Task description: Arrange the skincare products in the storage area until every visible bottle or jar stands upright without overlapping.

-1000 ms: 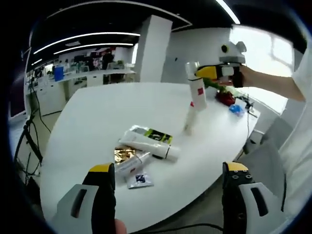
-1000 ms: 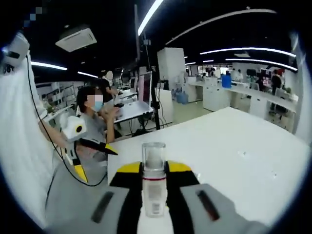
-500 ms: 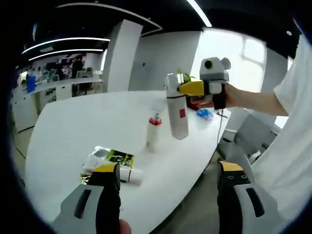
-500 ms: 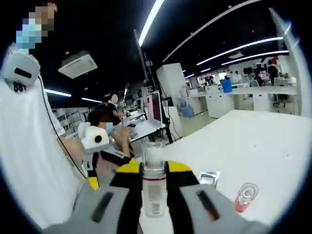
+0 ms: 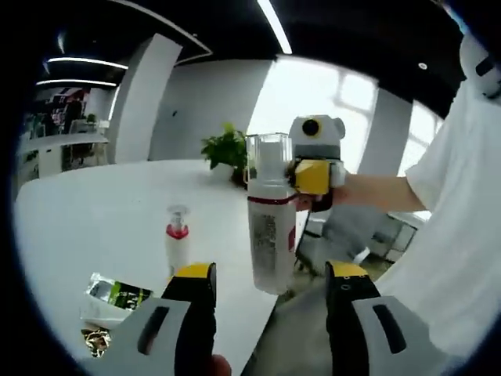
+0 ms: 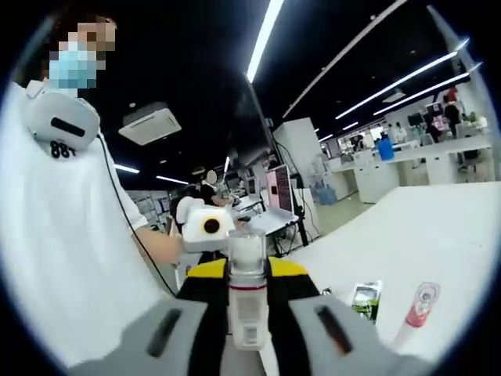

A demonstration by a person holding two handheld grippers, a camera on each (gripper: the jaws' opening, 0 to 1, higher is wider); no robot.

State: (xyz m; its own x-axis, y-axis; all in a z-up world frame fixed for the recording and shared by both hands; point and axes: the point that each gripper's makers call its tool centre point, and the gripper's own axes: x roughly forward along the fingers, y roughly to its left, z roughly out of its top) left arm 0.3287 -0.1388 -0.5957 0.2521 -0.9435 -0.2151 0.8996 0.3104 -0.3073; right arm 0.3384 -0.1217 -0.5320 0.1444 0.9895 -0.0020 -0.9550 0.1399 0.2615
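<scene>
The right gripper (image 5: 313, 178) has its jaws clamped on a tall white plastic bottle with a clear cap and red band (image 5: 270, 219), held upright in the air just off the near edge of the white tabletop (image 5: 94, 211). The left gripper (image 5: 270, 298) hangs below it, jaws wide and empty. One small white pump bottle with a red collar (image 5: 178, 239) already stands upright. A white tube lying on a green-and-black sachet (image 5: 117, 296) and a gold foil packet (image 5: 98, 342) at the near left remain to be sorted, so I judge the task well short of done.
</scene>
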